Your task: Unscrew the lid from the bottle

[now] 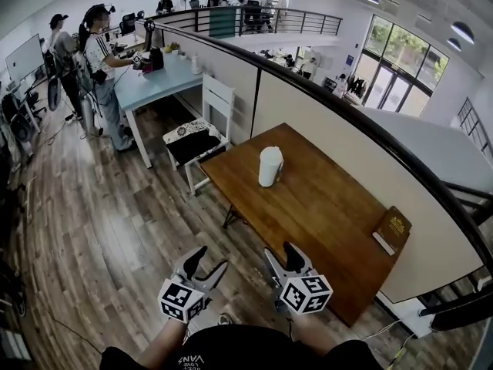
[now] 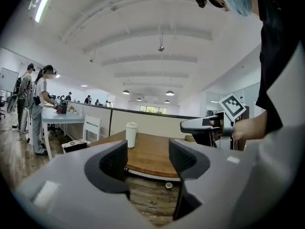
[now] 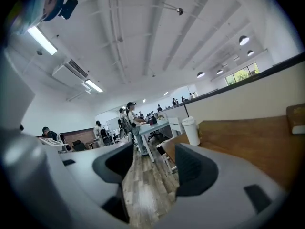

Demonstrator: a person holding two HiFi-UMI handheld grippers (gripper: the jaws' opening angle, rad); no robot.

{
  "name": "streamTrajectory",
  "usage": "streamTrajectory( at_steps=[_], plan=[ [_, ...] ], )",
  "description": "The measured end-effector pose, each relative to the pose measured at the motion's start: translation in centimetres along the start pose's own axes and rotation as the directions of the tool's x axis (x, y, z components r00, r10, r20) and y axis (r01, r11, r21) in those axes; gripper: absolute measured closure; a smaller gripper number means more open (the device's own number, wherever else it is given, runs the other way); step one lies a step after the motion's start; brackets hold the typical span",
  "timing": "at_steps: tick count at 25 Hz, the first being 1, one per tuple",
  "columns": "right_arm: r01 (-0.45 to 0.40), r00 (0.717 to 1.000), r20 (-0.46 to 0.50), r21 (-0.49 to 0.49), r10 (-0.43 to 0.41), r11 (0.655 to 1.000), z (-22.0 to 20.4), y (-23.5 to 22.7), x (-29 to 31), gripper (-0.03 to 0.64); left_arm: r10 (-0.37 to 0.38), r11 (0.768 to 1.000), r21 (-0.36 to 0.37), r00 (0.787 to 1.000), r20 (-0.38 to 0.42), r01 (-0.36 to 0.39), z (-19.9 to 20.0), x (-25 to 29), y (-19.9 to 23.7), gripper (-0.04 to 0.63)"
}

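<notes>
A white bottle [image 1: 270, 166] with its lid on stands upright at the far left end of the wooden table [image 1: 323, 214]. It also shows small in the left gripper view as the bottle [image 2: 131, 134], and in the right gripper view as the bottle [image 3: 192, 130]. My left gripper [image 1: 209, 260] is held over the floor, short of the table's near edge, open with nothing between its jaws [image 2: 147, 159]. My right gripper [image 1: 281, 253] hovers at the table's near edge, also open and holding nothing [image 3: 153, 163]. Both are well apart from the bottle.
A brown book [image 1: 393, 228] lies at the table's right end by the beige partition [image 1: 347, 153]. A white chair [image 1: 204, 126] with a dark cushion stands left of the table. Beyond it is a light-blue desk [image 1: 158, 83] with people [image 1: 100, 68] standing beside it.
</notes>
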State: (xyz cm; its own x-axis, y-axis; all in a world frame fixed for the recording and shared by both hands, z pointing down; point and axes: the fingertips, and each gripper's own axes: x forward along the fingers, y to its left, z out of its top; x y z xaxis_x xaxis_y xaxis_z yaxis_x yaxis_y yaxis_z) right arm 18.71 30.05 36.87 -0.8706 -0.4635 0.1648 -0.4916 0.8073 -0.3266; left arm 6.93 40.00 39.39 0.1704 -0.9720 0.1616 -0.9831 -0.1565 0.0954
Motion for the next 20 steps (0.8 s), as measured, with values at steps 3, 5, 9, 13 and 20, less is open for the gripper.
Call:
streamTrajectory(
  at_steps=[3,5,9,13,20],
  plan=[
    [0.035,0.999,0.015,0.006,-0.035,0.999,0.3,-0.2,1.1,0.376,-0.043,0.999,0.023,0.999,-0.016,0.043,0.1,0.6,1.3,0.339],
    [0.052,0.999,0.014,0.001,-0.052,0.999,0.7,-0.4,1.9,0.376,-0.06,0.998,0.023,0.998,-0.021,0.06,0.4,1.2,2.1,0.339],
    [0.07,0.998,-0.001,-0.025,-0.07,0.997,1.1,-1.1,3.9,0.376,-0.085,0.996,0.011,0.996,-0.024,0.085,0.2,2.8,3.6,0.339],
    [0.074,0.997,-0.018,-0.018,-0.074,0.997,0.9,-2.6,6.0,0.376,-0.085,0.996,-0.002,0.996,-0.037,0.085,-0.5,4.9,5.2,0.339],
    [0.056,0.997,-0.054,-0.02,-0.057,0.998,1.8,-6.6,10.1,0.376,-0.079,0.997,-0.001,0.996,-0.053,0.079,0.1,10.5,8.1,0.339]
  ],
)
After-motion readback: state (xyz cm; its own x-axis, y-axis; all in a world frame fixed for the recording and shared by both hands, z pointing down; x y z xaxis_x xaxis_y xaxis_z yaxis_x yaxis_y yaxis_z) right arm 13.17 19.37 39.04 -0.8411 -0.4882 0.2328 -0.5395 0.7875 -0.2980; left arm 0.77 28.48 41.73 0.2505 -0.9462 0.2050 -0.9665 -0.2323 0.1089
